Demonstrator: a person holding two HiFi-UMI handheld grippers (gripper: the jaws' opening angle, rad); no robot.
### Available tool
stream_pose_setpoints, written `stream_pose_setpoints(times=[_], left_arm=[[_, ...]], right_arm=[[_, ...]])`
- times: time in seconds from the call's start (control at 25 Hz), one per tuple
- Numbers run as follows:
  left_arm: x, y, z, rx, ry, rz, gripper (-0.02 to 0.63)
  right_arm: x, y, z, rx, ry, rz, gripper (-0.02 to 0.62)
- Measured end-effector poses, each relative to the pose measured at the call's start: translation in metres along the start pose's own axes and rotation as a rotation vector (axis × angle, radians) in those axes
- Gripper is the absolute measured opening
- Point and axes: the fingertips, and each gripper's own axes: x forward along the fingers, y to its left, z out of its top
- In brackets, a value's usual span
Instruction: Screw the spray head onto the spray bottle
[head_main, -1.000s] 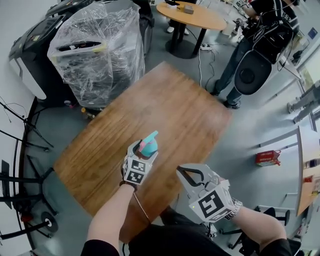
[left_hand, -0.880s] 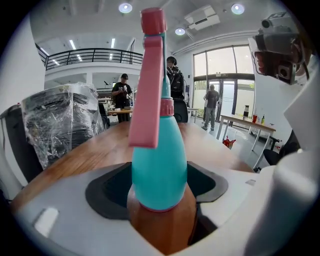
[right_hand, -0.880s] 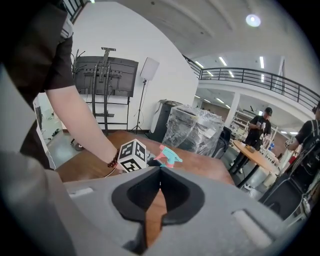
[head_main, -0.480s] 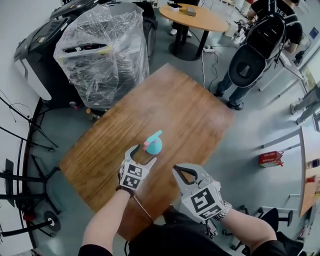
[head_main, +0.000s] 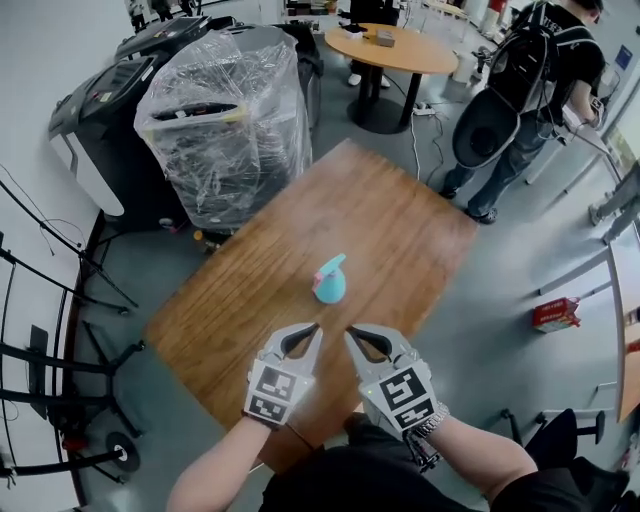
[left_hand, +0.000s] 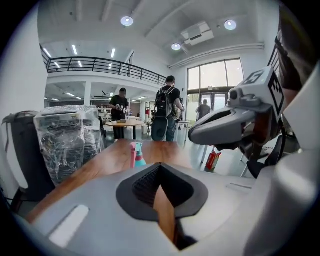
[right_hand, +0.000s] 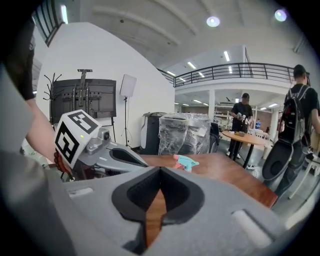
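At the near edge of the wooden table (head_main: 390, 215), the left gripper (head_main: 313, 329) and the right gripper (head_main: 353, 334) hover side by side with their tips angled toward each other, close but not touching. The right gripper's jaws are pressed together with nothing between them; the left gripper's jaws have just been closing and now meet as well, also on nothing. Ahead of both tips, well apart from them and near the middle of the table, stands the spray bottle (head_main: 330, 284): a short, rounded teal body, upright, with its spray head (head_main: 331, 264) seated on top, teal with a pink part at the neck and its nozzle pointing off to one side. Nothing lies between the grippers and the bottle, and the rest of the brown wood-grain top is bare. Beyond the far left corner stands a bulky machine wrapped in clear plastic (head_main: 225, 125), next to dark equipment. Farther back are a round table (head_main: 392, 47) and a person wearing a backpack (head_main: 535, 70). A small red box (head_main: 555, 313) lies on the grey floor at right.
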Motion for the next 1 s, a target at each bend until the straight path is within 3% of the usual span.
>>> stream_pose_setpoints(times=[0.6, 1.0], left_arm=[[-0.036, -0.016, 0.026, 0.017, -0.049, -0.066, 0.015], [-0.06, -0.024, 0.023, 0.053, -0.058, -0.09, 0.015]], right_arm=[[-0.011, 0.023, 0.014, 0.035, -0.046, -0.14, -0.008], [-0.024, 0.049, 0.015, 0.039, -0.05, -0.183, -0.008]])
